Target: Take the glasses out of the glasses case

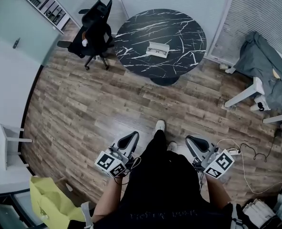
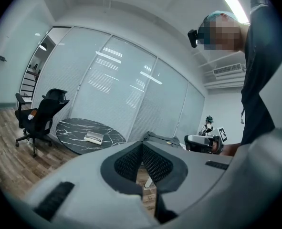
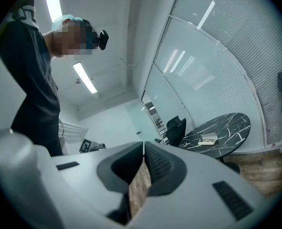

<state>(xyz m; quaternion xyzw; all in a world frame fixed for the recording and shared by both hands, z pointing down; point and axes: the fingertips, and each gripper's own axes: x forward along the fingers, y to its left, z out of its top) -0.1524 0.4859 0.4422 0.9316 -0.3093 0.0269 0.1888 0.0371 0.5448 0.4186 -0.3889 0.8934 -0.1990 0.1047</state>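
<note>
A pale glasses case lies open on the round black marble table at the far side of the room. The left gripper view shows the case small and far off, as does the right gripper view, where the case sits on the table. What is inside is too small to make out. My left gripper and right gripper hang close to my body, well short of the table. Both are shut, tips together, holding nothing.
A black office chair stands left of the table. Grey cloth drapes over a white desk at the right. Cables and a power strip lie on the wood floor by my right side. A yellow bag sits at lower left.
</note>
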